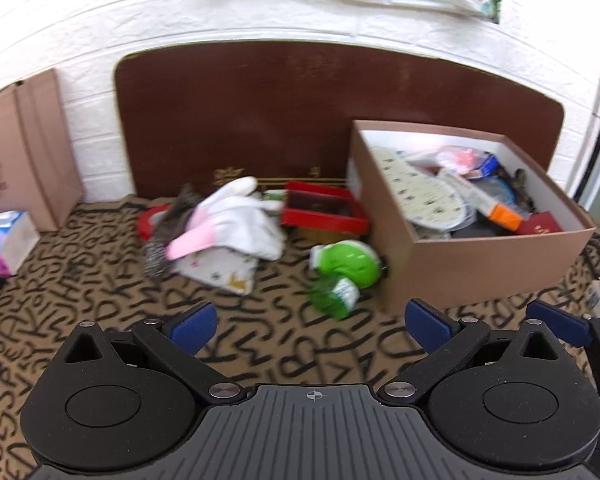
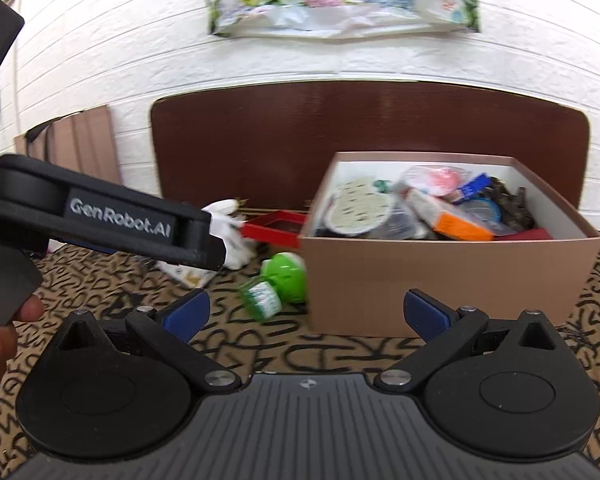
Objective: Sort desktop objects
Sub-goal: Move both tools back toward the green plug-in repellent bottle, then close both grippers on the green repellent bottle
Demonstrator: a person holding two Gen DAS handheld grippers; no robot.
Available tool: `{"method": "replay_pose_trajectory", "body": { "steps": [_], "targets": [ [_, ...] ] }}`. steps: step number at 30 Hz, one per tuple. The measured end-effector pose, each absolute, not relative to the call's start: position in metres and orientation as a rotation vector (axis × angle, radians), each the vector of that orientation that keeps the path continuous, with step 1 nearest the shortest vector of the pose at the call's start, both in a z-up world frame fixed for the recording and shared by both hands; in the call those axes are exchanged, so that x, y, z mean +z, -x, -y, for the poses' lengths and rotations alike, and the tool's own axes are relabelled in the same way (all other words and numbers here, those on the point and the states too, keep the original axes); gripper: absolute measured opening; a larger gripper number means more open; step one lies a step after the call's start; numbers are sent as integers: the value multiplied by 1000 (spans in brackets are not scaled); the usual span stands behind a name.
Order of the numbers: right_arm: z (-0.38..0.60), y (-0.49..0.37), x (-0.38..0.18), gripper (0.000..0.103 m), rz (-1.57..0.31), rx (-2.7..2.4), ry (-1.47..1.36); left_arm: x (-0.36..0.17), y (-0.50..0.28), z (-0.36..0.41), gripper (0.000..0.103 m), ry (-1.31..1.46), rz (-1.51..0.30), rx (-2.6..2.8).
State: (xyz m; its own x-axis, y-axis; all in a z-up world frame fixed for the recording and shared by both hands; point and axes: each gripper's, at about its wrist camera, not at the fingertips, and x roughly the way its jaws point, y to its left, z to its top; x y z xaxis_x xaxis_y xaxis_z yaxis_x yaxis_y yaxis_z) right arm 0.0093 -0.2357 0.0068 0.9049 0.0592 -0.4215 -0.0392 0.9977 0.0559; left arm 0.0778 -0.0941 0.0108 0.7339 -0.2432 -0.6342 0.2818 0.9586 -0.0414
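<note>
Both grippers hang over the patterned bench with nothing in them. The left gripper has its jaws wide apart, and so does the right gripper. The brown box sits at about two o'clock from the left gripper, already well filled with odds and ends.

This looks like the gap between picks: one item is in, another is to be chosen. Nearest is the green bottle, lying on its side at twelve o'clock, just beside the box's near corner. Taking it would mean coming down over its rounded body with the jaws spread, and it may roll.

Further back, at eleven o'clock, a white glove lies heaped on a printed cloth and a dark scrubby thing I cannot make out, with a red tray beside it against the box. In the right wrist view, the left gripper's arm crosses in front of that heap, so the right side has the poorer line to it.
</note>
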Motion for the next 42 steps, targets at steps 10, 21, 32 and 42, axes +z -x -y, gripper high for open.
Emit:
{"method": "replay_pose_trajectory", "body": {
  "steps": [10,21,32,42],
  "targets": [
    [192,-9,5,103,-453,126,9,3,-72,57,103,-41,-709,-248],
    [173,-24,-16,102,-517,175,38,-31,-94,18,103,41,-767,-252],
    [167,-73,-51,88,-515,87,112,-40,-153,53,94,1,-796,-487],
    [183,-109,-73,72,-548,62,72,-61,-204,93,86,4,-888,-630]
  ]
}}
